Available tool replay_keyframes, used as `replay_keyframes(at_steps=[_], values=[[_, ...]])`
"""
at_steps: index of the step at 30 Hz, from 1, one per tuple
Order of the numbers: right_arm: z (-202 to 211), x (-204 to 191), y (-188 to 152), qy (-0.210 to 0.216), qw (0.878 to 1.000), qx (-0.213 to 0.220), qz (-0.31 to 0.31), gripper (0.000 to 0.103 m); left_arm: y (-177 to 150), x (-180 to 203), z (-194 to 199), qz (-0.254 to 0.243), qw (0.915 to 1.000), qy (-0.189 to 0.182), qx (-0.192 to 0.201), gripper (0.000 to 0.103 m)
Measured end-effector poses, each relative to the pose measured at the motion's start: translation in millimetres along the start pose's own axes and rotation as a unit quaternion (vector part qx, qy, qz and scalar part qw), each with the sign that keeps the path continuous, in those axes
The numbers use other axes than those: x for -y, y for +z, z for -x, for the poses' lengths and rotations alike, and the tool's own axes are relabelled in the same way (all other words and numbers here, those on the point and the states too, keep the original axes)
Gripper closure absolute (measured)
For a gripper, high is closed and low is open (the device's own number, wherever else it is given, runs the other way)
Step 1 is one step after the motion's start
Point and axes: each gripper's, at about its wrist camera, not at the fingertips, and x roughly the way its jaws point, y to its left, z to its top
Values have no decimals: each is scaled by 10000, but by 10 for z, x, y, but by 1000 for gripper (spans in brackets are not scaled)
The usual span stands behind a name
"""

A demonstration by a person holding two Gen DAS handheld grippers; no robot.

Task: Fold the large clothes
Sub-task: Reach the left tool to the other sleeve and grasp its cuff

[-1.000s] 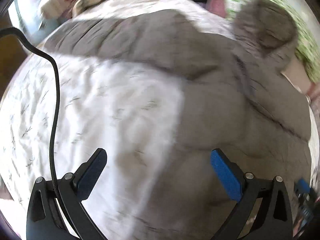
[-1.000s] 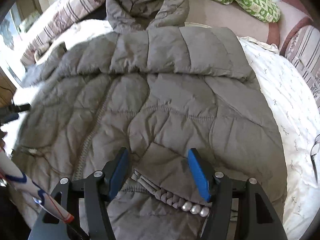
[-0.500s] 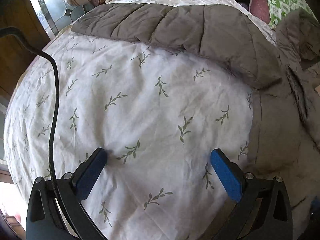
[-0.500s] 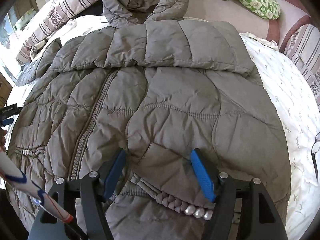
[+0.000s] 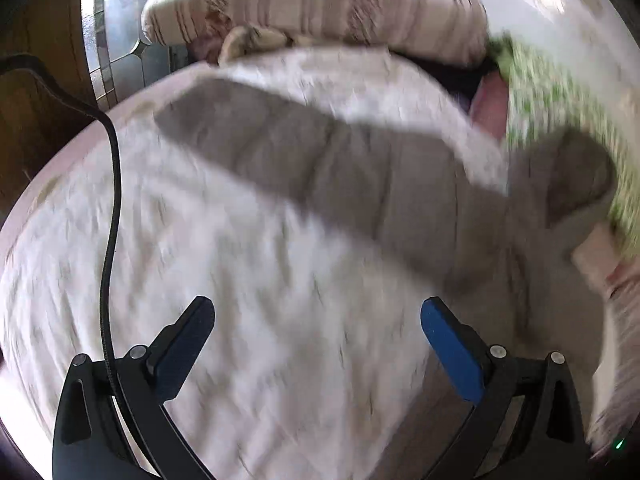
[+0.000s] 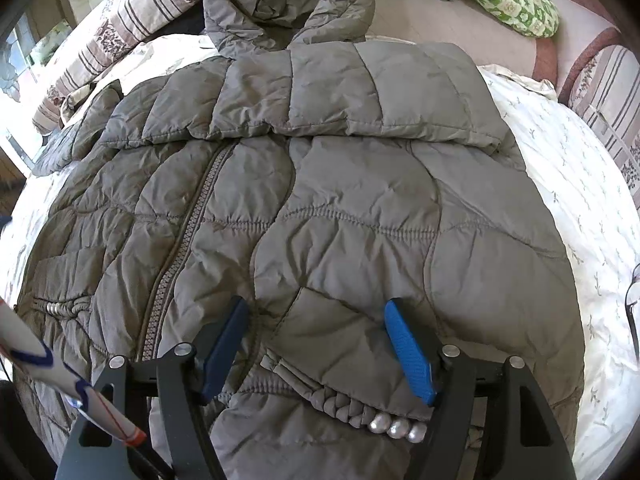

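the grey puffer jacket (image 6: 320,208) lay spread front-up on the leaf-print bedsheet (image 6: 576,200), hood toward the pillows, one sleeve (image 5: 320,168) stretched out across the sheet. my right gripper (image 6: 316,344) hung over the pocket, jaws apart and gripping nothing. my left gripper (image 5: 316,344) was wide and empty above bare sheet, the view blurred.

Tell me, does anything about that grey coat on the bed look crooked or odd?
Mostly tidy. The grey coat lies flat, zipped, one sleeve folded across its chest. The other sleeve sticks out sideways over the bedsheet, not yet folded in.
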Motion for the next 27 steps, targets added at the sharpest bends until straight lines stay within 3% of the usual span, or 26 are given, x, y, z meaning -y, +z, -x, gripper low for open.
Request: replay_keyframes(at_steps=[2, 4, 5, 6, 8, 12, 16, 20, 22, 23, 24, 27], values=[[0, -4, -5, 7, 10000, 5, 21, 27, 340, -256, -114, 469, 9987, -146, -118, 0], [-3, -6, -8, 14, 10000, 3, 37, 27, 604, -559, -242, 905, 9958, -37, -98, 4], [-5, -3, -5, 19, 10000, -2, 43, 27, 680, -670, -293, 1021, 9947, -1, -117, 14], [-12, 0, -1, 28, 10000, -9, 41, 27, 794, -827, -380, 1202, 9925, -20, -201, 33], [-24, -11, 7, 28, 10000, -7, 39, 27, 960, -1076, -543, 1598, 9867, -136, -264, 51], [-65, -31, 40, -9, 10000, -3, 90, 25, 1173, -1439, -812, 2135, 9766, -183, -158, 53], [-87, -37, 59, -14, 10000, -11, 82, 24, 1223, -1661, -1026, 2671, 9603, -798, -61, 53], [-93, -40, 53, -5, 10000, 4, 54, 24, 1221, -1700, -1238, 2969, 9492, -1038, 71, 53], [-98, -42, 57, -10, 10000, 25, 40, 24, 1236, -1662, -1281, 3015, 9482, -976, 230, 55], [-98, -43, 59, -6, 10000, 31, 33, 24, 1247, -1618, -1268, 2963, 9514, -795, 263, 79], [-94, -42, 57, 5, 10000, 38, 15, 24, 1233, -1580, -1224, 2928, 9531, -717, 272, 87], [-63, -9, 58, 98, 9999, 75, -73, 29, 1259, -1500, -1078, 2731, 9580, -733, 475, 91]])
